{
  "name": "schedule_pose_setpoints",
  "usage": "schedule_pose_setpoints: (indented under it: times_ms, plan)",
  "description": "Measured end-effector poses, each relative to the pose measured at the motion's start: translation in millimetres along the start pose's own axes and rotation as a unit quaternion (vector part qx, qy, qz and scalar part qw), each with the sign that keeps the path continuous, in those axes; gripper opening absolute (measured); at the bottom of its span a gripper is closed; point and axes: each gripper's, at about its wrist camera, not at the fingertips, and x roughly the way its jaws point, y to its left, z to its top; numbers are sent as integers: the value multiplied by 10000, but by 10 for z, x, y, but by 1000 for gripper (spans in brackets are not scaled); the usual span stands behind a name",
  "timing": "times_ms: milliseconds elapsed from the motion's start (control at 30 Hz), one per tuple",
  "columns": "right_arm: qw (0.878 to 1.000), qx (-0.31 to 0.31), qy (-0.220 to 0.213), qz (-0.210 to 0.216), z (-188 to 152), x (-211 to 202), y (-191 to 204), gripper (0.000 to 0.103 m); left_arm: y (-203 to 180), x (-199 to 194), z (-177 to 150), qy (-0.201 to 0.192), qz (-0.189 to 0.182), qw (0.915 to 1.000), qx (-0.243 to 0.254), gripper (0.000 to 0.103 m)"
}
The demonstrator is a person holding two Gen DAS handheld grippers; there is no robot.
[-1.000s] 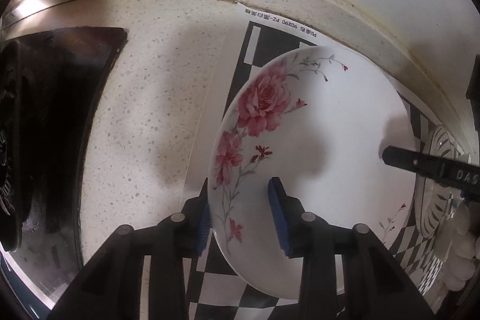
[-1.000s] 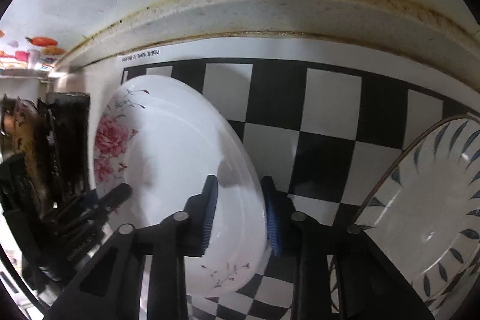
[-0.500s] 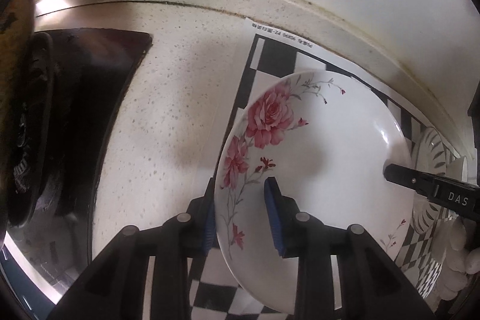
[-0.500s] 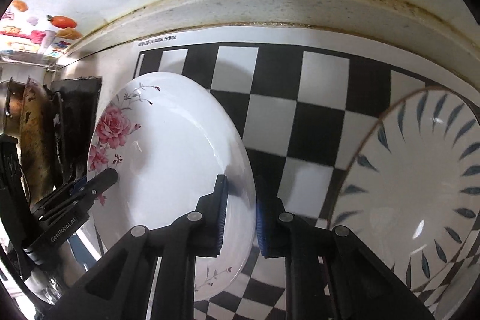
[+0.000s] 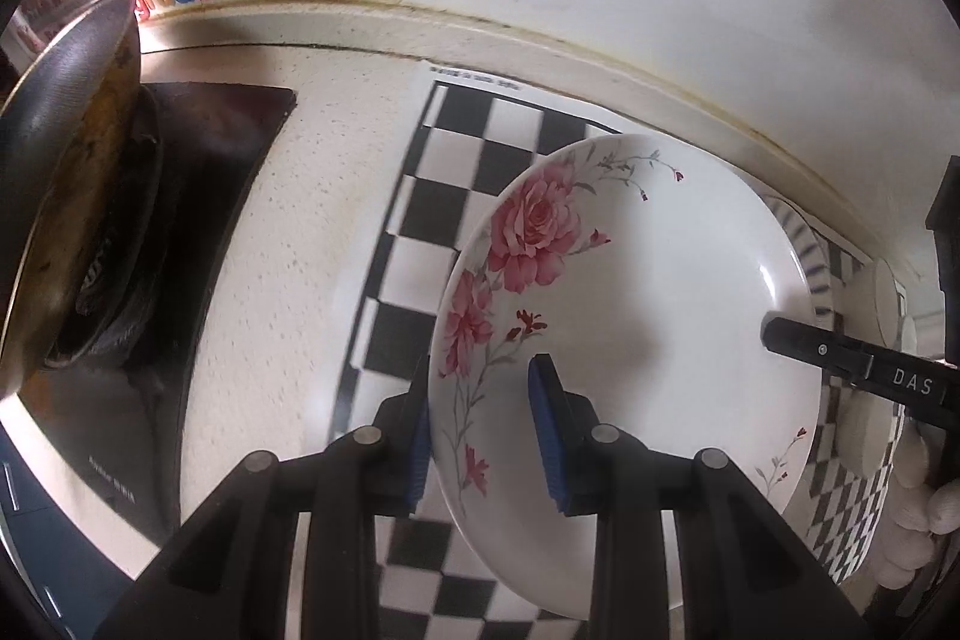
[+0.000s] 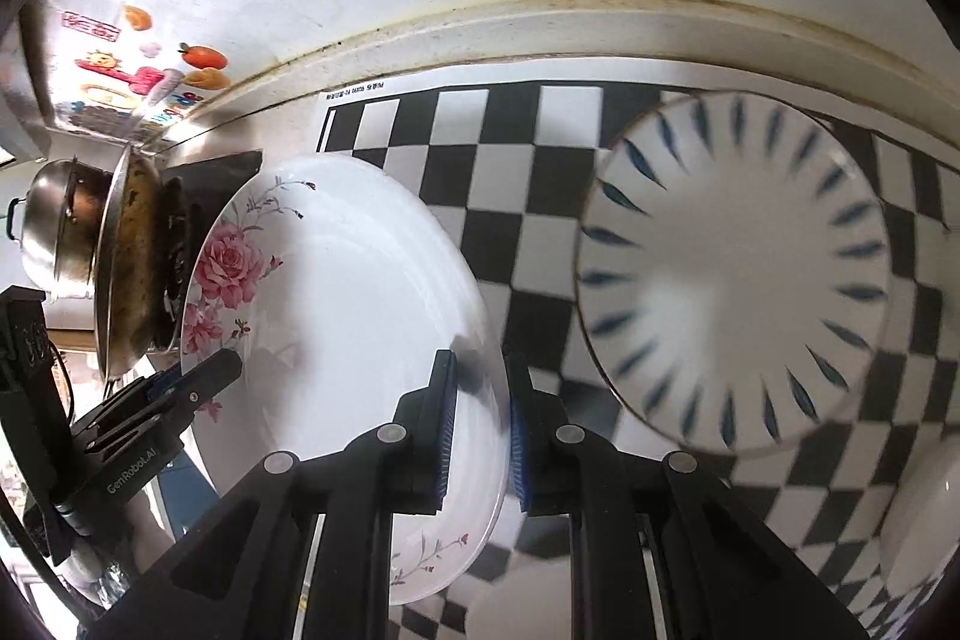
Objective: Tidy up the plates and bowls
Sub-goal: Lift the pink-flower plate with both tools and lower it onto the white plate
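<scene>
1. Rose plate [image 5: 648, 316] is gripped at two rim points and held above the checkered mat [image 5: 456, 196].
2. My left claw [image 5: 483, 430] pinches its rim at 9 o'clock, pads closed on the porcelain.
3. My right claw [image 6: 480, 436] clamps the opposite rim, at 3 o'clock.
4. Toward 3 o'clock the blue-dash plate [image 6: 738, 274] lies flat on the mat, likely the stacking spot.
5. A wok [image 5: 66, 196] sits on the stove [image 5: 228, 142] at 9 o'clock.
6. I judge the task partway: nothing is stacked yet, and a white bowl [image 6: 924, 514] at 4 o'clock waits.
</scene>
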Motion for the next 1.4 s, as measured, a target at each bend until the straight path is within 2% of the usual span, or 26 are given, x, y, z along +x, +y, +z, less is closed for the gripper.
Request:
schedule_pose_setpoints:
  times_ms: [167,433,667,833,1100,1400]
  plan:
    - [9998,136,-139,22,-367,-329,-309,18,-284,-121,-160,-36,-106,9998,154,27]
    - [9983,400,-432,-39,-930,-755,-780,18,-881,-261,-443,-75,-311,9972,669,27]
    - [9961,670,-557,-145,-1454,-969,-1188,18,-1297,-179,-763,104,-341,9929,1135,27]
    - [9949,878,-458,-172,-1773,-889,-1430,18,-1426,0,-1027,376,-364,9899,1318,27]
    - [9936,1109,-129,-179,-2206,-528,-1728,18,-1508,345,-1379,817,-154,9849,1522,27]
    - [9938,1092,73,-193,-2330,-298,-1800,17,-1468,557,-1493,1125,-35,9834,1422,28]
